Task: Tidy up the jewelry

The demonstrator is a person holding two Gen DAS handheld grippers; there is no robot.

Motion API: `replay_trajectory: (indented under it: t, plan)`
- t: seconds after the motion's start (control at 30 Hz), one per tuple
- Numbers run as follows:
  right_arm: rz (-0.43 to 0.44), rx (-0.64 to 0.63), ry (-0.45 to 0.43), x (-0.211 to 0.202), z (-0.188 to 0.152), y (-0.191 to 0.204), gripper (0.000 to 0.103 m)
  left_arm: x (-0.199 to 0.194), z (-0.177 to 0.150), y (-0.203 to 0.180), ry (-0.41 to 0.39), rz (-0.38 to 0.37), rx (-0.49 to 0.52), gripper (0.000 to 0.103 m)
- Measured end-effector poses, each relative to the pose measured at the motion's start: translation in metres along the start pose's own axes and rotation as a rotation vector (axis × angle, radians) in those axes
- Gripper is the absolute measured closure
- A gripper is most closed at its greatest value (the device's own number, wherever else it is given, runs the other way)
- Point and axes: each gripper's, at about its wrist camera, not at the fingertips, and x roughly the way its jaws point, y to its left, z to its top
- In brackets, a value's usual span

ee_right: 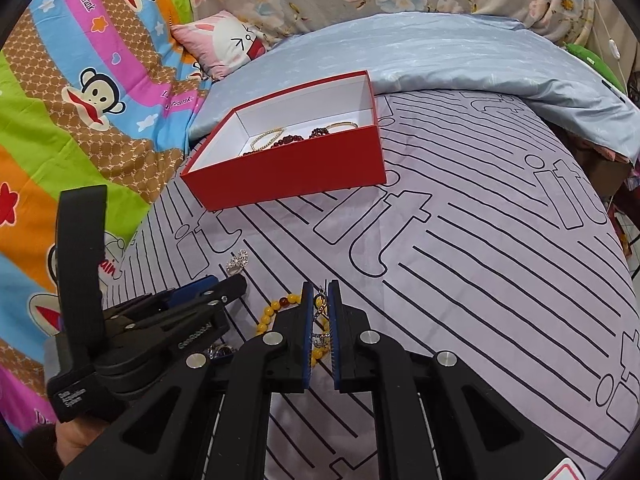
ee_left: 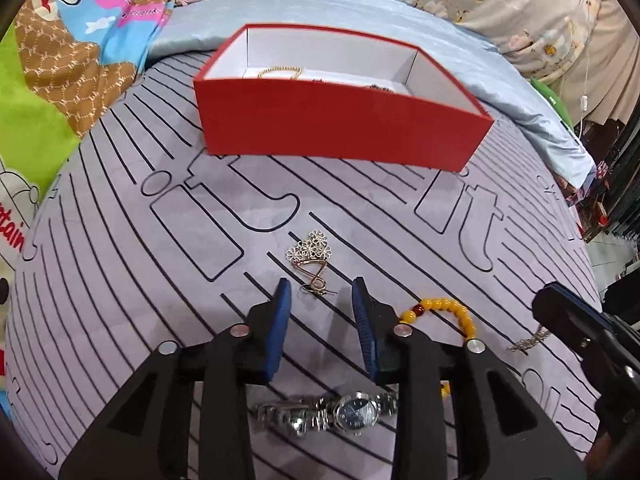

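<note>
Left gripper (ee_left: 322, 292) angles down, jaws apart, brooch (ee_left: 310, 258) just ahead; right gripper (ee_right: 320, 292) pinches a chain (ee_right: 321, 308).

The purple sheet (ee_right: 460, 240) carried large outlined letters "it". The cartoon blanket (ee_right: 80, 80) read "Dear frank" by its monkey faces. The left hand-held gripper (ee_right: 224, 288) bore "GenRobot.AI" on its body and "Data Acquisition System" on its handle.
</note>
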Motion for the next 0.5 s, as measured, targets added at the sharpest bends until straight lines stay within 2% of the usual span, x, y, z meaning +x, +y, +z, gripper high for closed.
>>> replay_trajectory:
  t: [0.03, 0.27, 0.5]
  plan:
    - [0.0, 0.001, 0.001, 0.001, 0.0, 0.0, 0.096, 0.001, 0.0, 0.0, -0.002, 0.007, 0.001, 0.085]
    - [0.004, 0.0, 0.01, 0.006, 0.001, 0.001, 0.096, -0.001, 0.0, 0.005, -0.011, -0.015, 0.001, 0.085]
    - [0.013, -0.012, -0.004, 0.001, 0.004, 0.007, 0.096, -0.024, 0.005, 0.01, -0.051, -0.031, -0.008, 0.085]
